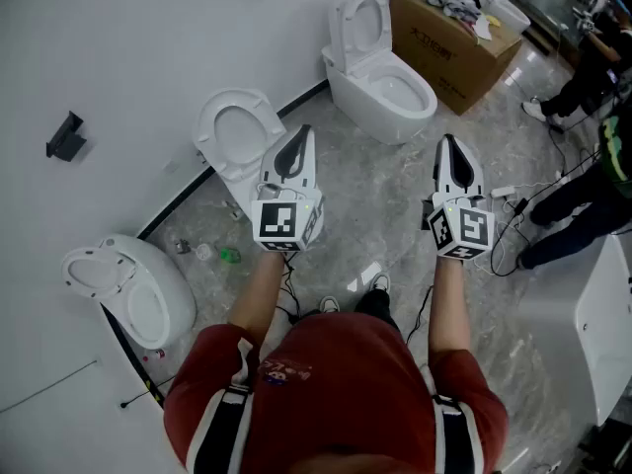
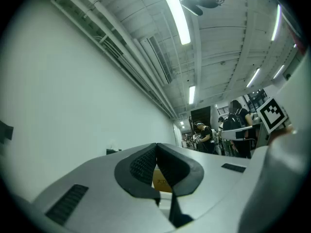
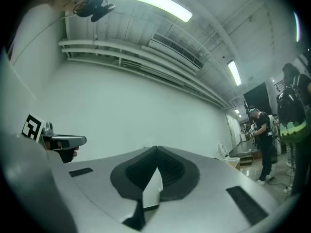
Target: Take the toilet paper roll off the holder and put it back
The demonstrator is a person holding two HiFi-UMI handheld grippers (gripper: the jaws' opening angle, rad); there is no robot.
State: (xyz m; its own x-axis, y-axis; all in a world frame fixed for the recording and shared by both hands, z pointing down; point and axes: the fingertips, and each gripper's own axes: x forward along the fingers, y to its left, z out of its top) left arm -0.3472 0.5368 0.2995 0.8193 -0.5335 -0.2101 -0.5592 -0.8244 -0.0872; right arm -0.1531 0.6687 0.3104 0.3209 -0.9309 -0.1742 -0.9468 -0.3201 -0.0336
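The holder [image 1: 65, 136] is a small black bracket fixed to the white wall, near the left edge of the head view and a little above mid-height. It juts out from the wall at a slant.

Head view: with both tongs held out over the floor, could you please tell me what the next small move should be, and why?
Probably swing toward the black wall bracket, perhaps the holder. The left tongs and right tongs are shut and empty, aimed toward the toilets, and no paper roll shows in any view.
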